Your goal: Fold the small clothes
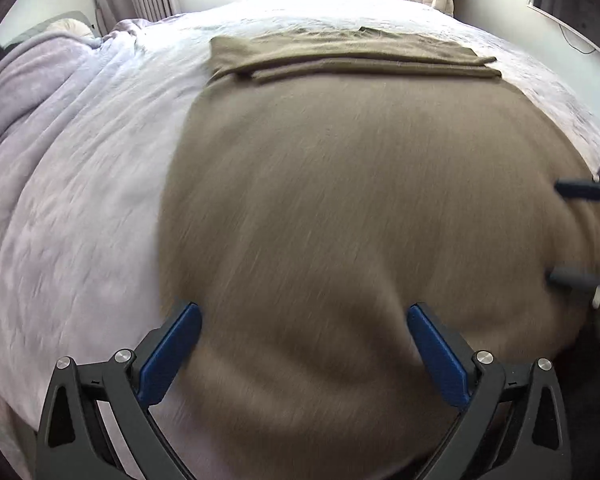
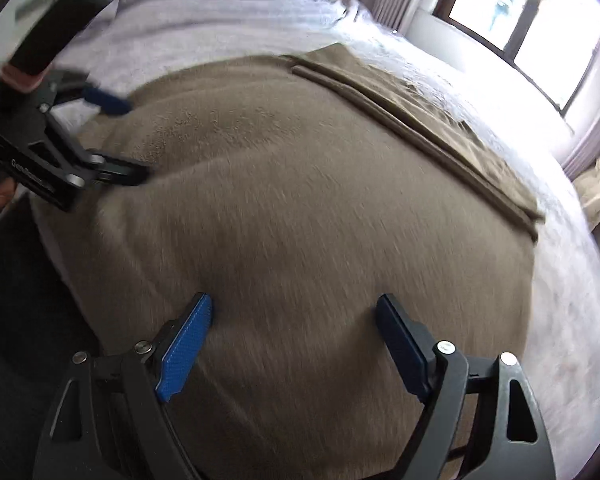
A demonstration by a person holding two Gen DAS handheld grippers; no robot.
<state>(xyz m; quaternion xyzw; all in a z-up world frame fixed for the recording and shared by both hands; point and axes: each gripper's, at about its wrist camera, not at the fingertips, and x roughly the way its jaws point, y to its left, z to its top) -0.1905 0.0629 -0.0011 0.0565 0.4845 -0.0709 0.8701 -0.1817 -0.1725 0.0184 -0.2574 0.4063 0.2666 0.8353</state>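
Hovering: left tongs (image 1: 304,316) and right tongs (image 2: 294,306), both spread wide, gripping nothing. Beneath and ahead of both: olive-brown garment (image 1: 340,200), flat on bed (image 1: 80,200). Beyond the tips: folded band (image 1: 360,64) at far edge. Advice: pinch the near hem at both corners evenly, lift together, keep cloth taut.

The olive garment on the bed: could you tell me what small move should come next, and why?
Probably lower both open grippers onto the near hem and pinch it. The olive garment lies flat with its far part already folded, while the left gripper and right gripper hover above it, holding nothing.
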